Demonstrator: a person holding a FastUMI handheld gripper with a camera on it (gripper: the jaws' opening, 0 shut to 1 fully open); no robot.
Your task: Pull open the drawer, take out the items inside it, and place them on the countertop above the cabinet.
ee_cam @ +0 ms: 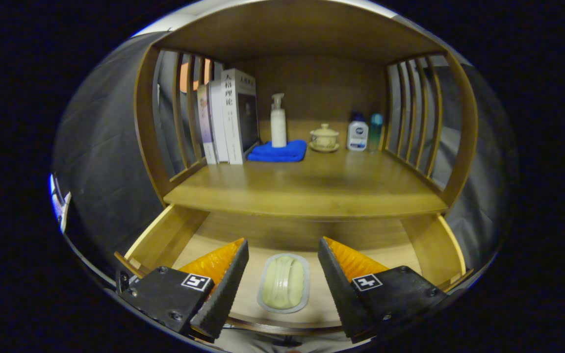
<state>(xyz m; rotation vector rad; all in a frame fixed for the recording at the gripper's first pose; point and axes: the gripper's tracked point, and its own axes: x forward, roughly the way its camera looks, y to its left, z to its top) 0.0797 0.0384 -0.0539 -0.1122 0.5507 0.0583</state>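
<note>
Hovering wide open and empty, the jaws (282, 267) straddle one soap dish (283, 283) lying flat in the open drawer (162, 235). Closing too high could skid off its low rounded rim (my guess). On the tabletop (312, 189) beyond: three books (226, 117), one blue cloth (278, 151), one pump bottle (278, 121), one lidded cup (324, 137), two small bottles (357, 132).

Drawer (165, 235): pulled out below surface (307, 189)
Soap dish (283, 283): in drawer, between spread claw (282, 274) fingers
Surface rear: books (228, 117) left, bottles (361, 132) right
</note>
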